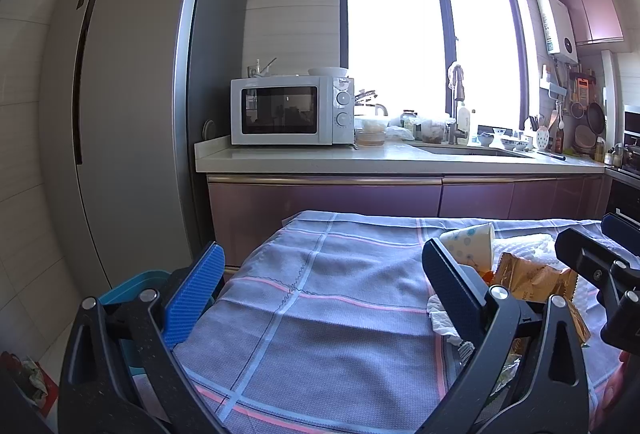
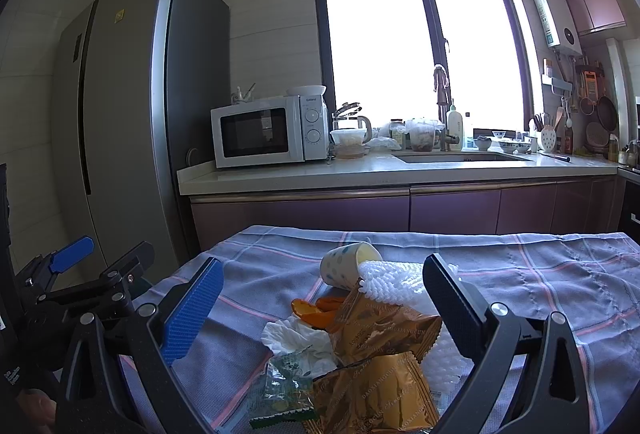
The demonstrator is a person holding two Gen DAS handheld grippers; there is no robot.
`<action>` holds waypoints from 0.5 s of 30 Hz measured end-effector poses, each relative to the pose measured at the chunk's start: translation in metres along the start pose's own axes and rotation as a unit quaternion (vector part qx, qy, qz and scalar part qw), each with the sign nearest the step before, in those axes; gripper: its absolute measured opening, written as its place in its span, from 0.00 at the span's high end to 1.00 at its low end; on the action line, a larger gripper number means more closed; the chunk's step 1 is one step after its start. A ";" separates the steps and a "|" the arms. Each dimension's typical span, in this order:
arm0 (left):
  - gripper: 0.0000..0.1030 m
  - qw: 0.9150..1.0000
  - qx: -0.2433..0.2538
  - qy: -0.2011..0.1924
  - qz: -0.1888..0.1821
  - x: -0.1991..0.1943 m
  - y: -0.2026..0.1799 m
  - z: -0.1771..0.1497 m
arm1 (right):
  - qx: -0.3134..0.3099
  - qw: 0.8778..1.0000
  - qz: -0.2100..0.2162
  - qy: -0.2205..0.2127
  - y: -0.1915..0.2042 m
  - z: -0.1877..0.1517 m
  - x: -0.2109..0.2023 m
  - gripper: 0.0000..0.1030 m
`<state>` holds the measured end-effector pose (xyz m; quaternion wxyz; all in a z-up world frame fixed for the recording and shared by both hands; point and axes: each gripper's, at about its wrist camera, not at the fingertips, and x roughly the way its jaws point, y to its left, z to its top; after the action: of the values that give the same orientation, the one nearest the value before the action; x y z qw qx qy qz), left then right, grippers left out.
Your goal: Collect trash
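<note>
Both tongs gape wide and empty above the checked cloth on the tabletop (image 2: 540,266). The right tongs (image 2: 320,306) frame the trash pile: gold wrappers (image 2: 380,326), crumpled tissue (image 2: 292,338), orange peel (image 2: 312,312); a tipped paper cup (image 2: 344,268) lies at twelve o'clock. The left tongs (image 1: 320,294) hover at the pile's nine o'clock.

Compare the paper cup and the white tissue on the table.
The paper cup keeps its round shape and lies tipped on its side; the tissue is crumpled flat. The cup has pale dots; the tissue is plain white. The cup lies farther from the grippers, the tissue nearer. Both rest on the checked tablecloth.
</note>
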<state>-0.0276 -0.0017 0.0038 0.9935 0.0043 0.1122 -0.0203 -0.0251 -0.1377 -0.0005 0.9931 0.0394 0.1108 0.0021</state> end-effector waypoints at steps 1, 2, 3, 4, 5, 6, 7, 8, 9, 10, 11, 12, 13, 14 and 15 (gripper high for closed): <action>0.05 1.000 0.000 0.000 -0.001 0.000 0.000 0.000 | 0.000 1.000 0.001 0.000 0.000 0.000 0.000 0.06; 0.05 1.000 0.000 0.001 0.000 0.001 0.000 0.000 | 0.000 1.000 0.001 0.000 0.000 0.000 0.000 0.06; 0.05 1.000 0.000 0.001 0.000 0.002 0.000 -0.001 | 0.000 1.000 0.000 0.000 0.000 0.000 0.000 0.06; 0.05 1.000 0.000 0.001 -0.001 0.001 0.000 0.000 | 0.000 1.000 0.001 0.000 0.000 0.000 0.000 0.06; 0.05 1.000 0.000 0.001 -0.001 0.002 0.000 -0.001 | 0.000 1.000 0.001 0.000 0.000 0.000 0.000 0.06; 0.05 1.000 0.000 0.001 -0.001 0.002 -0.001 -0.001 | 0.000 1.000 0.000 0.000 0.000 0.000 0.000 0.06; 0.05 1.000 0.000 0.001 -0.002 0.001 -0.001 -0.001 | 0.000 1.000 0.000 0.000 0.000 0.000 0.000 0.06; 0.05 1.000 0.000 0.001 -0.001 0.001 -0.001 -0.001 | 0.000 1.000 0.001 -0.001 0.000 0.000 0.000 0.06; 0.05 1.000 0.001 0.001 -0.001 0.002 -0.001 -0.002 | 0.000 1.000 0.001 -0.001 0.000 0.000 0.000 0.06; 0.05 1.000 0.000 0.001 -0.001 0.002 -0.001 -0.001 | 0.000 1.000 0.000 0.000 0.000 0.000 0.000 0.06; 0.05 1.000 0.000 0.001 -0.001 0.001 -0.001 -0.001 | 0.000 1.000 0.000 0.000 0.000 0.000 0.000 0.06; 0.05 1.000 0.000 0.001 -0.001 0.002 -0.001 -0.001 | 0.000 1.000 0.000 0.000 0.000 0.000 0.000 0.06; 0.05 1.000 0.000 0.001 -0.001 0.002 -0.001 -0.002 | 0.000 1.000 0.000 0.000 0.000 0.000 0.000 0.06; 0.05 1.000 0.000 0.002 -0.002 0.002 -0.001 -0.002 | 0.001 1.000 0.001 -0.001 0.000 0.000 0.000 0.06; 0.05 1.000 0.000 0.002 -0.002 0.002 -0.002 -0.002 | 0.000 1.000 0.001 -0.001 0.000 0.000 0.000 0.06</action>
<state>-0.0265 -0.0034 0.0017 0.9932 0.0038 0.1139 -0.0222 -0.0249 -0.1376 -0.0004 0.9931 0.0399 0.1101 0.0026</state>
